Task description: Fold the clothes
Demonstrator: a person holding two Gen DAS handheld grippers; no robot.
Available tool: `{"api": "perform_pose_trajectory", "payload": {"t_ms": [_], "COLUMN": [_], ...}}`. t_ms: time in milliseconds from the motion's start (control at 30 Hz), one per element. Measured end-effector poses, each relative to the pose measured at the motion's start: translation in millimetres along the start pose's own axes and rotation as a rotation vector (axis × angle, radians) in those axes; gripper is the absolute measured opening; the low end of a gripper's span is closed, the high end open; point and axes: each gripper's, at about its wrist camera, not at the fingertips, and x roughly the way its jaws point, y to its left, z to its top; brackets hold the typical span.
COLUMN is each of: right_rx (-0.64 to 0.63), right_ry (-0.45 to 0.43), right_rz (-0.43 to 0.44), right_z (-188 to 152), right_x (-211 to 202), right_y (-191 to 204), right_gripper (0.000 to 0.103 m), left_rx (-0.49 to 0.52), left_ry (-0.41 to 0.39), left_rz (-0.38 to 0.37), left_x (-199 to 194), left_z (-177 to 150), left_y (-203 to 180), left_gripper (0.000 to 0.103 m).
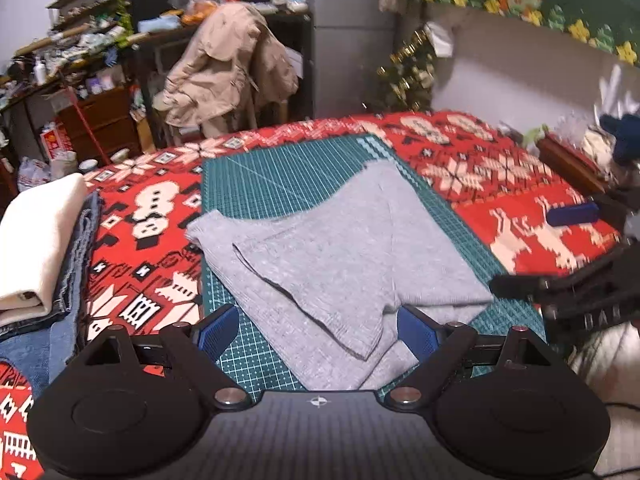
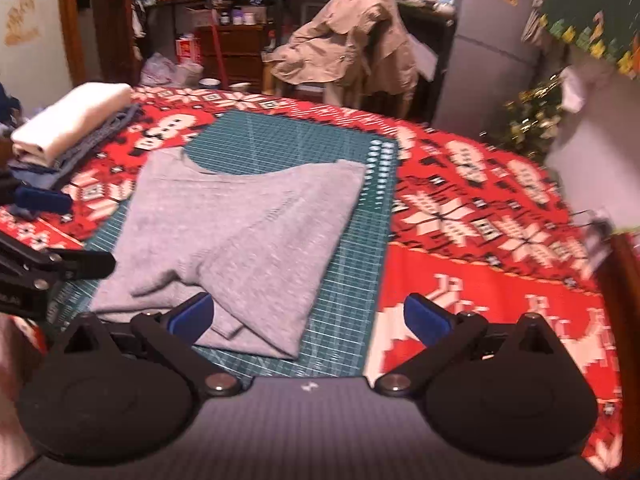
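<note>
A grey knit garment (image 1: 340, 252) lies partly folded on a green cutting mat (image 1: 280, 184), with one flap laid over its middle. It also shows in the right wrist view (image 2: 240, 232) on the mat (image 2: 352, 280). My left gripper (image 1: 318, 332) is open, its blue pads astride the garment's near edge. My right gripper (image 2: 310, 318) is open, just off the garment's near right corner; its left pad (image 2: 192, 316) sits over the cloth edge. Each gripper shows at the side of the other's view: the right one (image 1: 568, 248) and the left one (image 2: 52, 232).
A red patterned cloth (image 1: 520, 200) covers the table. A stack of folded clothes, cream on denim (image 1: 40, 248), sits at the left edge. A chair with a beige coat (image 1: 228, 68) stands beyond the table. Cluttered shelves line the back wall. A dark box (image 1: 568, 164) lies at the far right.
</note>
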Motion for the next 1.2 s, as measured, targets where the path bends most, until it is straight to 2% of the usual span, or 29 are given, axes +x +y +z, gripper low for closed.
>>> {"api": "perform_pose_trajectory", "payload": {"t_ms": [100,200,267,333,400,433,500,533,567,600,633,667,767,867,933,1100,1200], "right_rx": [-0.049,-0.043,0.003,0.055,0.104,0.114,0.118,0.123,0.138,0.153,0.166,0.179,0.193,0.184,0.185,0.167,0.138], "right_ry": [-0.033,-0.056,-0.017,0.011,0.007,0.000,-0.018,-0.027,-0.032,-0.030,-0.025,-0.021,-0.036,-0.065,-0.069,-0.037,-0.045], "right_rz": [-0.013,0.015,0.019,0.002,-0.001,0.006,0.038,0.055,0.068,0.074,0.077,0.079,0.094,0.112,0.119,0.110,0.095], "right_z": [-3.8,-3.5,-1.6,-1.5,-3.6,-4.5,-5.9,-6.5,-7.0,-7.3,-7.2,-7.2,-7.5,-6.9,-6.2,-12.0,-21.5], "right_x": [-13.4,-20.6,-15.7,-7.4,-1.6,-0.4,1.9,3.3,4.6,7.0,9.7,12.5,22.7,30.2,37.2,57.2,58.0], "right_y": [6.2,7.1,3.7,-0.6,-4.1,-3.7,-2.1,-1.4,-0.5,0.6,1.9,3.1,7.0,12.0,15.3,25.1,31.4], "right_gripper": [0.102,0.102,0.102,0.102,0.099,0.095,0.088,0.078,0.061,0.052,0.033,0.023,0.017,0.016,0.015,0.013,0.014], "left_rx": [-0.043,-0.044,-0.062,-0.130,-0.208,-0.255,-0.333,-0.359,-0.385,-0.411,-0.437,-0.462,-0.540,-0.596,-0.602,-0.576,-0.569], "left_ry": [0.028,0.056,0.076,0.097,0.124,0.130,0.132,0.121,0.109,0.096,0.094,0.093,0.103,0.119,0.124,0.206,0.214], "left_rz": [-0.036,0.000,-0.015,-0.048,-0.097,-0.133,-0.203,-0.238,-0.273,-0.309,-0.337,-0.365,-0.430,-0.478,-0.487,-0.459,-0.472], "left_x": [0.3,5.8,11.4,16.3,21.3,23.6,27.3,27.8,28.1,28.4,31.2,34.3,49.2,66.0,75.6,98.1,99.1], "left_z": [1.5,-0.8,-3.3,-4.5,-4.8,-5.3,-5.9,-5.4,-4.7,-4.1,-2.7,-1.2,4.2,8.6,9.6,-0.1,-7.5], "left_y": [1.5,-2.8,-1.7,3.3,10.3,14.5,21.2,23.2,25.2,27.2,28.5,29.6,32.1,31.2,28.6,21.2,20.7], "left_gripper": [0.086,0.084,0.070,0.036,0.016,0.012,0.012,0.012,0.012,0.012,0.007,0.007,0.004,0.004,0.004,0.003,0.002]}}
